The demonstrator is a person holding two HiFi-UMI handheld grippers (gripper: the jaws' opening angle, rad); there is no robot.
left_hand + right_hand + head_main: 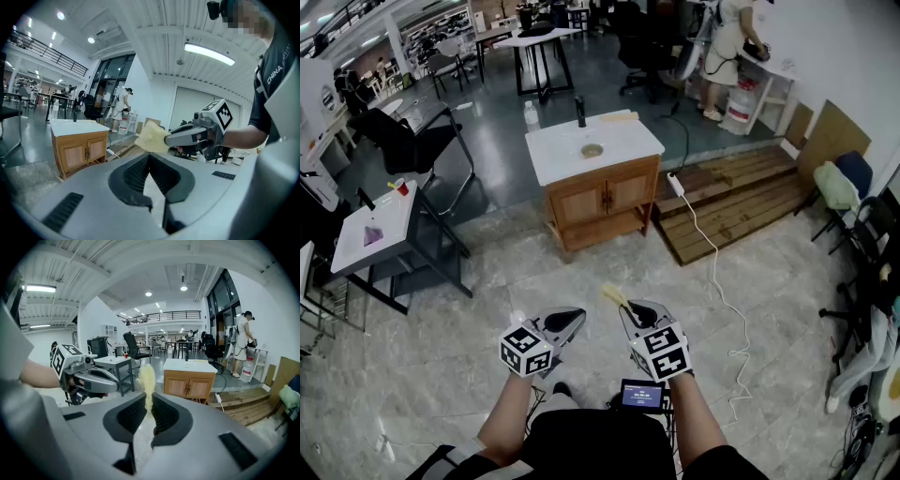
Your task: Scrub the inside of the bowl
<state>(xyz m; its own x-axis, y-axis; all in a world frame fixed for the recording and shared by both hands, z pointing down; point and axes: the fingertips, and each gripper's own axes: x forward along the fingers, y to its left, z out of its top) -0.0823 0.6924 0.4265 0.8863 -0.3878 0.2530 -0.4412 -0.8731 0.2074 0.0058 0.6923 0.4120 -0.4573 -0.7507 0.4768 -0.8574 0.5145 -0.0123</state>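
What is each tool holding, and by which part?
Right tool pinches the yellow sponge by its flat sides; one end sticks out ahead. Left tool is shut, empty.

Grey marble-look tile floor (469, 328). Wooden two-door cabinet with white top (602, 192) well ahead of right gripper (630, 309); white-topped black-framed table (356, 253) far left of left gripper (572, 321); wooden plank platform (731, 202) ahead-right.

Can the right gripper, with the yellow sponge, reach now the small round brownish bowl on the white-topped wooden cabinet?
Probably not yet. The right gripper, shut on the yellow sponge, is far short of the round brownish bowl on the wooden cabinet; only grey floor lies between, nothing blocks it.
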